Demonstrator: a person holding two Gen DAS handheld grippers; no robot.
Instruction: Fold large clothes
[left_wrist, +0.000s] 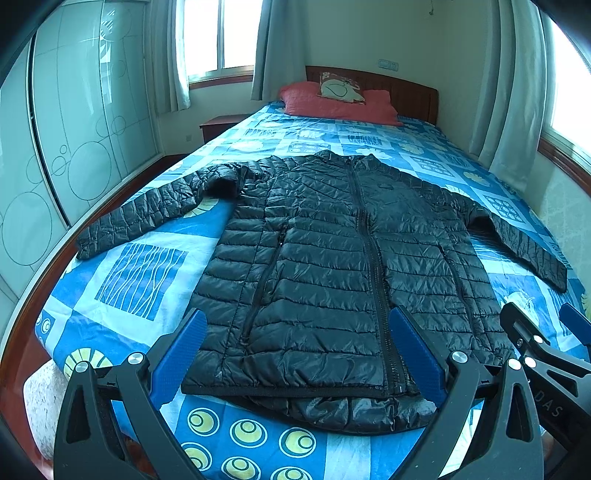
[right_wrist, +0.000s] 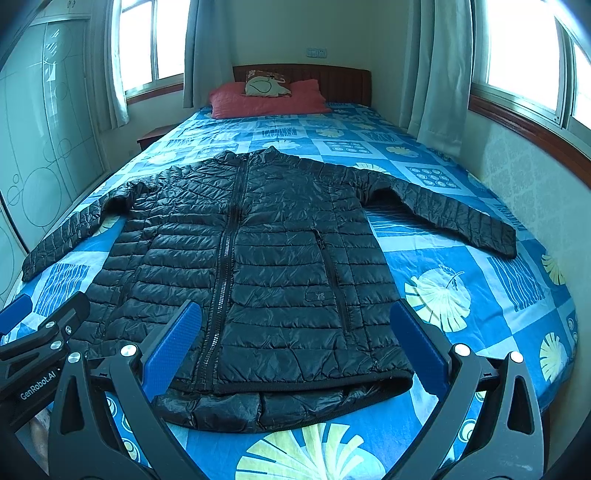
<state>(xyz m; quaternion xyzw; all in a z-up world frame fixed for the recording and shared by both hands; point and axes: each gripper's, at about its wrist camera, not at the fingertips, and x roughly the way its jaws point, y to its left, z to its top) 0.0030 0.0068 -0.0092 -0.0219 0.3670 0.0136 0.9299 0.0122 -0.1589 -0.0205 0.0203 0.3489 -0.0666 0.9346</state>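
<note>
Both sets of jaws stood wide open and empty: the left gripper (left_wrist: 299, 354) and right gripper (right_wrist: 295, 350) hung above the hem of the black puffer jacket (left_wrist: 332, 258), spread front-up, zipped, sleeves out, on the bed (left_wrist: 140, 280). Folding well probably meant pinching a cuff and drawing it flat across the chest. The jacket's underside was hidden.

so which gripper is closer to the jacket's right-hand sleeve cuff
Right. The right gripper hovers over the hem on that sleeve cuff's side; the left gripper is over the hem's other half, farther away.
</note>
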